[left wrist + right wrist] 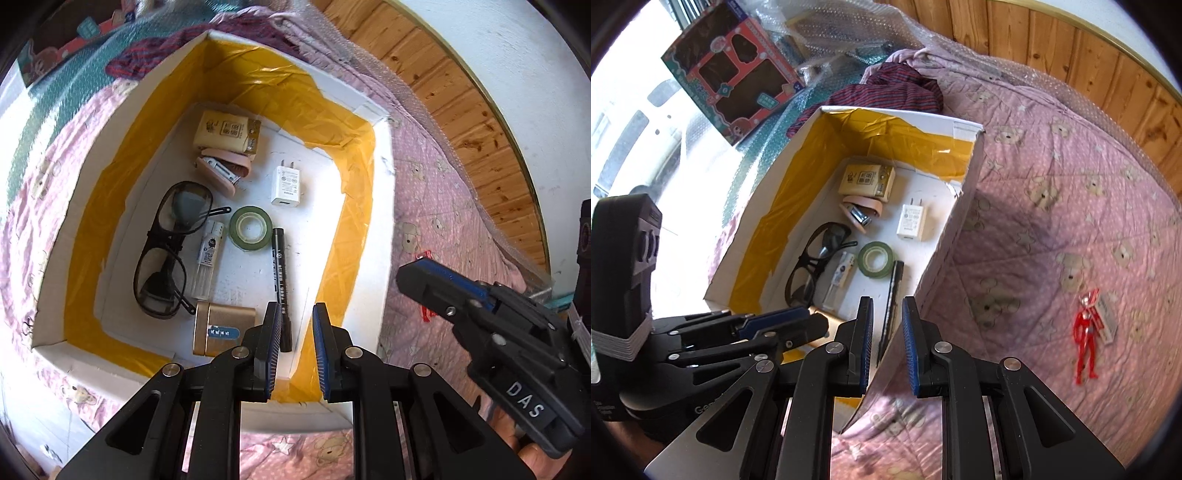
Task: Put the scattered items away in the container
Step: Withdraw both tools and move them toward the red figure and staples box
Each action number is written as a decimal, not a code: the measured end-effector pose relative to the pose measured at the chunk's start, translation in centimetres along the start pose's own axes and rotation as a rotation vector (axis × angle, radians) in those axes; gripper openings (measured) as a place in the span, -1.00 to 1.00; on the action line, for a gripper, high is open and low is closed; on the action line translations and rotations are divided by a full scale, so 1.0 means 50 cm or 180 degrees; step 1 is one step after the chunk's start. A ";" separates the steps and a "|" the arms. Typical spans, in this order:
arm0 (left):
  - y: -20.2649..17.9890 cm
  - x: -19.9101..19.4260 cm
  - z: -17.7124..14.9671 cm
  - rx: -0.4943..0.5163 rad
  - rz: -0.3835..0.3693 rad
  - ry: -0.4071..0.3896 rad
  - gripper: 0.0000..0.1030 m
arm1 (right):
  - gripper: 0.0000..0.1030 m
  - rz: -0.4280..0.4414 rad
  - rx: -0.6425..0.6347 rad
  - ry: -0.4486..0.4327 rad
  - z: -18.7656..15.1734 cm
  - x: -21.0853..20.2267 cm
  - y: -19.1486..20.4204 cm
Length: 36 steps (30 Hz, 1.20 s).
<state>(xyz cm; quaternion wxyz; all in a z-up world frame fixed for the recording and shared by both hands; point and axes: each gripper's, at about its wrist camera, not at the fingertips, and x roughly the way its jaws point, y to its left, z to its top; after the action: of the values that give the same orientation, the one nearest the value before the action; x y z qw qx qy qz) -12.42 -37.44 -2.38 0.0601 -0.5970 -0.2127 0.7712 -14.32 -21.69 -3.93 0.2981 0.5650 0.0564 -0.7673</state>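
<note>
A white box point(384, 206) point(964, 199) lined with yellow tape sits on a pink bedspread. Inside lie black glasses point(166, 251) point(816, 266), a green tape roll point(251, 229) point(877, 260), a black marker point(280, 280) point(892, 295), a white charger point(286, 186) point(911, 223), a pink stapler point(221, 171), a tan packet point(225, 131), a white tube point(208, 258) and a gold tin point(221, 328). My left gripper point(295, 332) hovers open and empty over the box's near edge. My right gripper point(887, 325) is open and empty above the box's right wall. A red toy figure point(1086, 339) lies on the bedspread to its right.
A striped garment point(886, 88) and bubble wrap point(827, 55) lie beyond the box, with a toy package point(735, 70) at the far left. A wood-panelled wall point(1108, 59) runs along the bed's far side. The bedspread point(1052, 184) spreads right of the box.
</note>
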 end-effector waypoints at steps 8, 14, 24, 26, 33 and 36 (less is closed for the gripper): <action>-0.040 -0.046 -0.033 0.0334 0.0137 -0.0213 -0.63 | -0.64 0.0101 0.0172 -0.0092 -0.050 -0.032 -0.005; -0.073 -0.066 -0.054 0.0553 0.0169 -0.0319 -0.63 | -0.64 0.0140 0.0332 -0.0125 -0.094 -0.051 -0.023; -0.135 -0.080 -0.085 0.0898 0.0149 -0.0421 -0.63 | -0.63 0.0142 0.0646 -0.0178 -0.167 -0.076 -0.072; -0.146 -0.079 -0.091 0.0952 0.0140 -0.0414 -0.63 | -0.63 0.0143 0.0707 -0.0186 -0.178 -0.079 -0.081; -0.184 -0.067 -0.116 0.1157 0.0113 -0.0357 -0.63 | -0.63 0.0147 0.0946 -0.0212 -0.231 -0.090 -0.121; -0.203 -0.063 -0.128 0.1254 0.0099 -0.0333 -0.63 | -0.63 0.0156 0.1062 -0.0227 -0.254 -0.096 -0.139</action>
<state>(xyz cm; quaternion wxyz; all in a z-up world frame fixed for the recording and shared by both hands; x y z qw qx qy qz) -7.10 -27.70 3.22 0.1526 -0.5360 -0.0513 0.8287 -6.48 -8.77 -5.85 0.2205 0.5803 -0.0962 -0.7781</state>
